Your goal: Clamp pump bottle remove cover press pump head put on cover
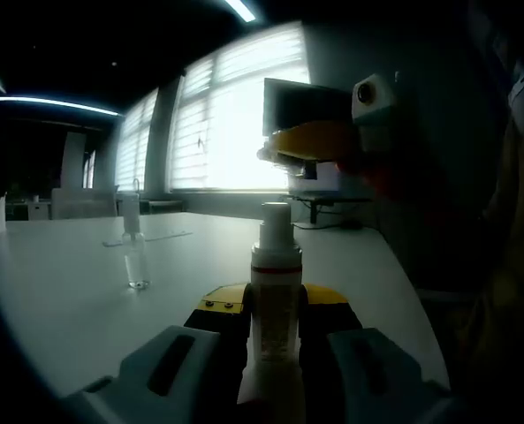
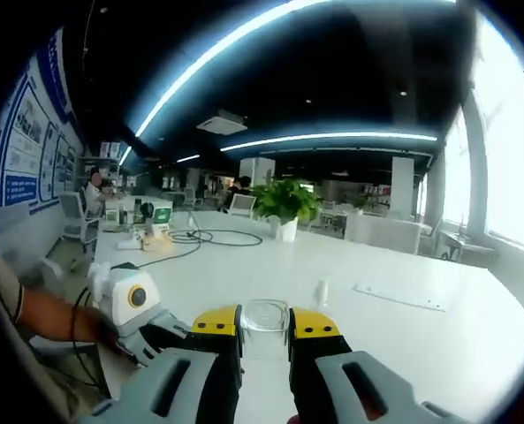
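In the left gripper view we see our left gripper closed on the white pump bottle, which stands upright between the jaws with its bare pump head at the top; its contents cannot be told. At ten o'clock from it a small clear bottle stands on the white table, apparently empty. The right gripper hangs at one o'clock above the pump head. In the right gripper view, our right gripper pinches the clear cover between its yellow-tipped jaws, with the left gripper at nine o'clock. Beyond lie cables, a potted plant and bright windows.
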Demonstrator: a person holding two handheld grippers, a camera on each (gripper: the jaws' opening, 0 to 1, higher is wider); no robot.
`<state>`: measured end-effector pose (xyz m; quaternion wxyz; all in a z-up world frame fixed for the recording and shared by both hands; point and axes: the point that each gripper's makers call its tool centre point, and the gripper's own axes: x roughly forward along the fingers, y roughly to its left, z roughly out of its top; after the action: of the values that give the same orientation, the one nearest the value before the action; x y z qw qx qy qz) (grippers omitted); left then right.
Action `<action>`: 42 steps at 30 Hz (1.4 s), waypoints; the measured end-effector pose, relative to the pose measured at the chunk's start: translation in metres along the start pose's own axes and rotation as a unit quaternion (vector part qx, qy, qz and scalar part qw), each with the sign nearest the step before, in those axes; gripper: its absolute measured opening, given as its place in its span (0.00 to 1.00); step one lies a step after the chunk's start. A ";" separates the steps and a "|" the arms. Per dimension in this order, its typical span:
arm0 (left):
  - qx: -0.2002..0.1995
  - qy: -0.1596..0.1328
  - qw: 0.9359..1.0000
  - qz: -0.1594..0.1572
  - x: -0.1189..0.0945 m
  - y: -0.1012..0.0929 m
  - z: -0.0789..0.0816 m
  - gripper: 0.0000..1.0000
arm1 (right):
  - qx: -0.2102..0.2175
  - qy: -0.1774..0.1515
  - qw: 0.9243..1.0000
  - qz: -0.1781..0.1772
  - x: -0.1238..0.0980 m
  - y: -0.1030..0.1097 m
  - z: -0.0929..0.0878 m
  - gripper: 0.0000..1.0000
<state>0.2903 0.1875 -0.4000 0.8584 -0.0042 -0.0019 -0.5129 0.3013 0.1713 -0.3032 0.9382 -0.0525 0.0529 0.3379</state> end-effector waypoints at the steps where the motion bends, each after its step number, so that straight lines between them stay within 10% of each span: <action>1: 0.000 0.000 1.000 0.000 0.000 0.000 0.000 0.12 | 0.007 0.001 1.000 0.004 0.001 0.003 0.000 0.16; 42: 0.005 0.000 1.000 0.003 0.001 -0.001 0.000 0.12 | 0.021 0.059 0.998 -0.017 0.023 0.029 -0.024 0.16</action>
<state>0.2902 0.1868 -0.3997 0.8601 0.0001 -0.0045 -0.5101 0.2990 0.2046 -0.3313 0.9401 -0.0529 0.1141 0.3169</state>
